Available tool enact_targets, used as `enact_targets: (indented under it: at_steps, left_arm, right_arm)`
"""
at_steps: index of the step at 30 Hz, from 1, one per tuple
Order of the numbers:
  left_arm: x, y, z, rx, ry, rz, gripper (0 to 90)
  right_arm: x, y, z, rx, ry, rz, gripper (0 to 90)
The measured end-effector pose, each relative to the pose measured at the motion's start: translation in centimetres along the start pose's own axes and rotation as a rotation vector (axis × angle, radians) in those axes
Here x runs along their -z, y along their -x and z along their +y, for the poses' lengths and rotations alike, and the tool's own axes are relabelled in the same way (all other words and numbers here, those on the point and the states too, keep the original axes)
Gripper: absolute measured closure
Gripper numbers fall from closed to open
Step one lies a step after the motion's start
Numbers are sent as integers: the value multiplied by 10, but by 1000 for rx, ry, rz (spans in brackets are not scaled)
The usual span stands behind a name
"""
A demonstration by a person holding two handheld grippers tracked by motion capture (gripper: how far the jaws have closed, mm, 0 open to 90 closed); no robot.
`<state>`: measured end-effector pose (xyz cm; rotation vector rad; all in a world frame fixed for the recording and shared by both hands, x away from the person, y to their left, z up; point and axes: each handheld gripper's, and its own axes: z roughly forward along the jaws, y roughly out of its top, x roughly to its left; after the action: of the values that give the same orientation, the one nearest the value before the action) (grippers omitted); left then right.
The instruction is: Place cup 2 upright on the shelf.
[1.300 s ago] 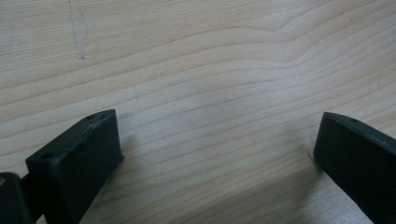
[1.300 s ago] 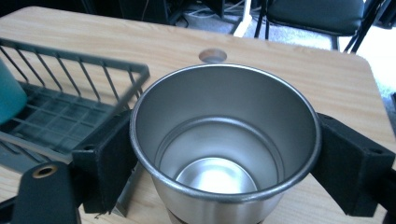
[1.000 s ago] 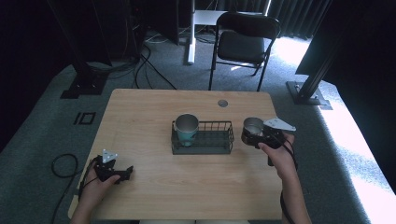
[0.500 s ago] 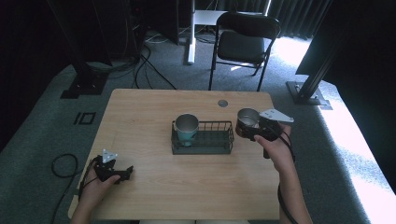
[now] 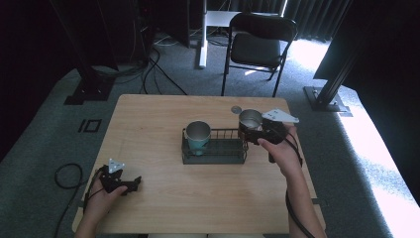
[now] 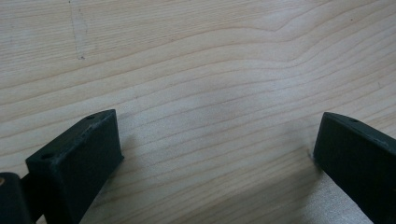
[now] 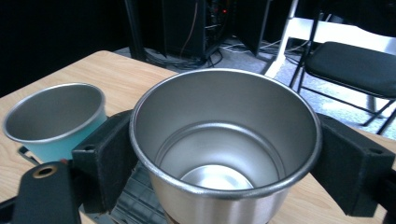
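A black wire basket [image 5: 218,152] stands at the table's middle with a teal cup [image 5: 198,135] upright in its left end. My right gripper [image 5: 256,130] is shut on a steel cup [image 5: 250,120] and holds it upright above the basket's right end. In the right gripper view the steel cup [image 7: 224,140] sits empty between the two jaws, the teal cup [image 7: 56,116] stands to its left, and basket wires [image 7: 144,198] show below. My left gripper [image 5: 130,185] rests near the table's front left corner, open over bare wood [image 6: 205,70], with nothing between its jaws.
A small round disc [image 5: 236,109] lies on the wooden table [image 5: 148,119] behind the basket. A black chair [image 5: 260,42] stands beyond the far edge, and cables [image 5: 158,74] run across the grey floor.
My right gripper has carried the steel cup left and a little up, from beside the basket to over its right end. The left gripper has stayed put.
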<state>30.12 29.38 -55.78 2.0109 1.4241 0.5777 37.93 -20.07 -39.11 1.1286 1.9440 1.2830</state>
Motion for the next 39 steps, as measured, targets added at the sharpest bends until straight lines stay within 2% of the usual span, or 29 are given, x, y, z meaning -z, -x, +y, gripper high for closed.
enact_targets:
  at_steps: [7, 11, 15, 20, 39]
  left_arm:
    - [0, 0, 0, 1, 1, 0, 15]
    - [0, 0, 0, 0, 0, 0, 15]
    - [0, 0, 0, 0, 0, 0, 15]
    - [0, 0, 0, 1, 0, 0, 15]
    - [0, 0, 0, 1, 0, -1, 15]
  right_arm:
    - [-15, -14, 0, 25, -19, 41, 140]
    - [-24, -18, -6, 21, -39, 57, 140]
    - [-32, -21, -11, 18, -27, 57, 140]
    - [-39, -25, -17, 11, -37, 67, 140]
    - [-66, -36, -45, 23, -98, 59, 141]
